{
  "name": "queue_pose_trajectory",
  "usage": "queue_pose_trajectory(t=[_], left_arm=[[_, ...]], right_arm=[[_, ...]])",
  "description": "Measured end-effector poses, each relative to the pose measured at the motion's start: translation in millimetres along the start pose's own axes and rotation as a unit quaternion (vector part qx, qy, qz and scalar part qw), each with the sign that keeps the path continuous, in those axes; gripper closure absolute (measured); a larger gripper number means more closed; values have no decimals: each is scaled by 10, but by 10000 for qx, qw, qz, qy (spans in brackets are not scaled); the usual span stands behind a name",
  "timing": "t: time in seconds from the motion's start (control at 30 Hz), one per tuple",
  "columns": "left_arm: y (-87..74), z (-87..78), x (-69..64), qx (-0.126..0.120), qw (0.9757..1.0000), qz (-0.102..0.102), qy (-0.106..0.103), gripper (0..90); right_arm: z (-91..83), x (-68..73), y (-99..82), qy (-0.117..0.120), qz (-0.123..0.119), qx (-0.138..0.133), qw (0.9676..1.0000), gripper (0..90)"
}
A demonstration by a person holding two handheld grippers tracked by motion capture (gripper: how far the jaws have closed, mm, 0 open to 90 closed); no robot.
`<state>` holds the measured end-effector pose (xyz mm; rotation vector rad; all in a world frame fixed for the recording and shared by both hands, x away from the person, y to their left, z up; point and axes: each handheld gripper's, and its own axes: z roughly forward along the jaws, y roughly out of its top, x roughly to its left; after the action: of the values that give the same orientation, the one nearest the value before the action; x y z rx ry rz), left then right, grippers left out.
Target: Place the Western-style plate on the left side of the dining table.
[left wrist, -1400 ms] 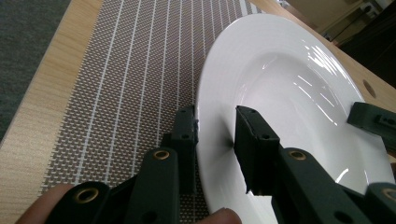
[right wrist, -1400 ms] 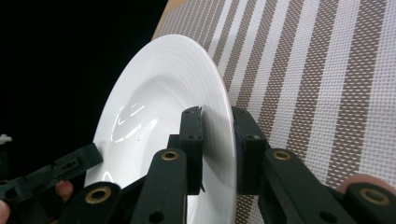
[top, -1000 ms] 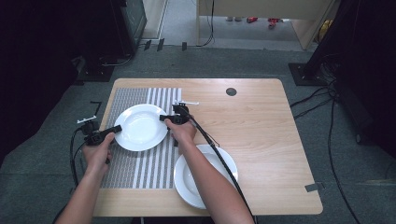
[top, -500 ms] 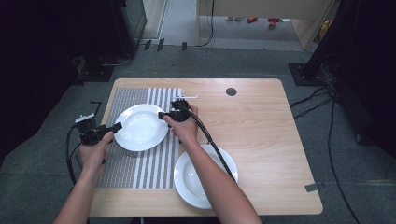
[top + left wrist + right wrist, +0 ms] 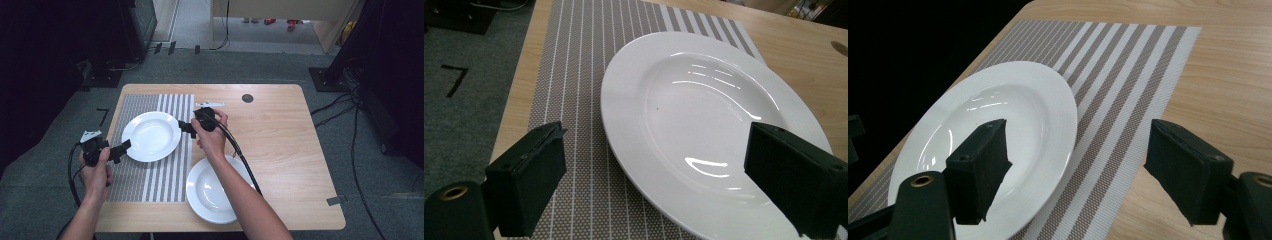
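The plate (image 5: pixel 151 136) lies on the striped mat (image 5: pixel 150 175), its right rim near the mat's right edge; both grippers are released, their jaws having just been opening, nothing between the pads. The left gripper (image 5: pixel 122 148) sits just off the left rim and the right gripper (image 5: pixel 184 127) just off the right rim; bare table (image 5: pixel 290 150) spreads to the right, with a 2nd plate (image 5: pixel 212 192) at the near edge

A white plate (image 5: pixel 151 136) sits on a grey-and-white striped placemat (image 5: pixel 150 175). At five o'clock, a second white plate (image 5: pixel 212 192) rests on light wood table (image 5: pixel 290 150). Both grippers are black.
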<state>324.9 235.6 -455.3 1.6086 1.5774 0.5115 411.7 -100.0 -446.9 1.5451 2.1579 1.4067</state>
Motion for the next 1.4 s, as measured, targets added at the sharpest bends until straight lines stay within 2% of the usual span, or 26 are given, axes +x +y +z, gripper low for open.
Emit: queue_pose_trajectory(t=[0.13, 0.3, 0.57, 0.8, 1.03, 1.2, 1.4], left_arm=[[-66, -88, -7, -44, 10000, -27, -80, 97], [-128, -173, -44, -73, 9999, 106, -100, 97], [-257, -260, -111, -133, 9996, 113, -209, 97], [-364, -315, -182, -149, 9994, 209, -247, 98], [-486, -401, -229, -165, 9990, 313, -265, 98], [-558, -438, -225, -151, 9990, 341, -240, 98], [-722, -446, -188, -52, 9991, 365, -194, 97]], right_arm=[[-162, -55, -40, -31, -38, -96, 9999, 257], [-389, -119, -77, -78, -36, -196, 9998, 256], [-740, -245, -157, -235, -159, -374, 9989, 253], [-981, -358, -235, -309, -134, -479, 9983, 250], [-1286, -571, -379, -430, 12, -622, 9971, 250], [-1444, -717, -483, -538, 89, -688, 9961, 250], [-1613, -885, -624, -647, 216, -762, 9948, 250]])
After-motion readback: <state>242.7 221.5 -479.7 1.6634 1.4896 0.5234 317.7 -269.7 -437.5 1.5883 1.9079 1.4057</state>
